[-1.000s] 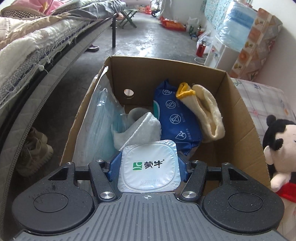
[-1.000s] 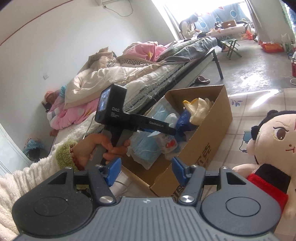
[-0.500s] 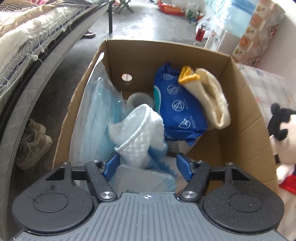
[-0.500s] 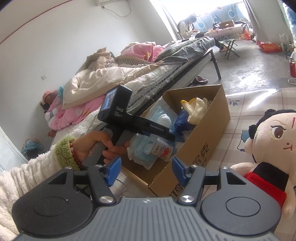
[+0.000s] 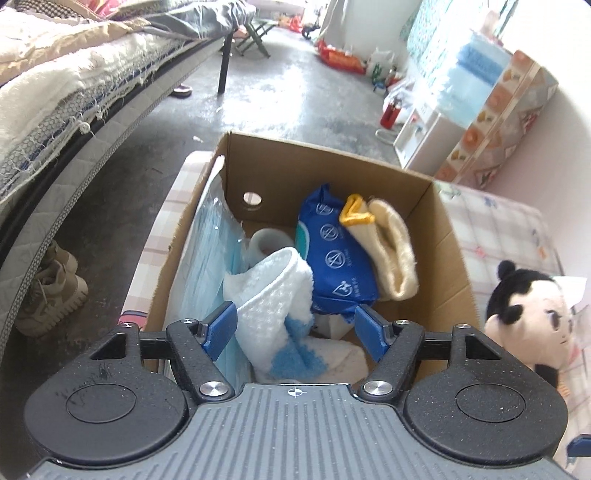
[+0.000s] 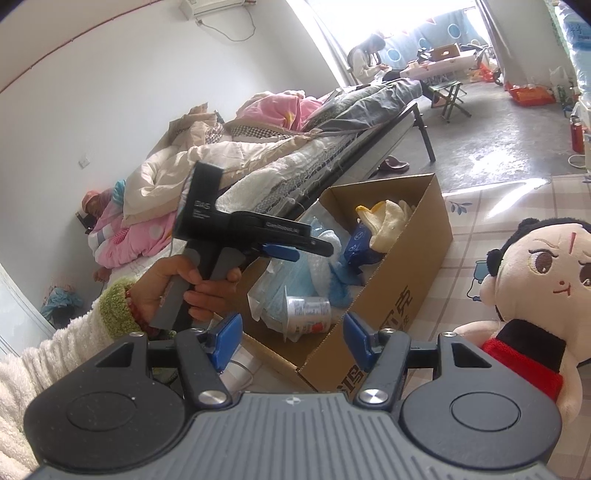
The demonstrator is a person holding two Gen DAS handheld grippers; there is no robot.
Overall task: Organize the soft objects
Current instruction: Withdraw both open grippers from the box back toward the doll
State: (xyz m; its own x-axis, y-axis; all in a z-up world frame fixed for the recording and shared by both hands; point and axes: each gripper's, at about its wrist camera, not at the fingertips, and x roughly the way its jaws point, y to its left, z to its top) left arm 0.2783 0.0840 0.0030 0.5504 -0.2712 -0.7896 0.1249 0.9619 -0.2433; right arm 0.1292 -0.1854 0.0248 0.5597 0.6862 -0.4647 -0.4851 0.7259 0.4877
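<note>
Both my hand-held grippers are released over the box

My left hand-held gripper (image 5: 294, 328), jaws just opened, grips nothing above the cardboard box (image 5: 448, 266); the yogurt cup (image 6: 308, 312) lies inside; the right hand-held gripper (image 6: 293, 341) is empty too.

White wall (image 6: 129, 92) filling the upper left of the right wrist view, AC unit (image 6: 218, 5) sitting at the top edge. Metal-framed bed (image 6: 332, 140) piled with bedding running diagonally mid-frame. Grey concrete floor (image 5: 295, 103) shining under daylight that's pouring in from the bright opening (image 6: 424, 22) at upper right. Folding stool (image 6: 448, 98) standing beyond the bed's foot. Shoes (image 5: 48, 291) lying under the bed, left edge of the left wrist view.
</note>
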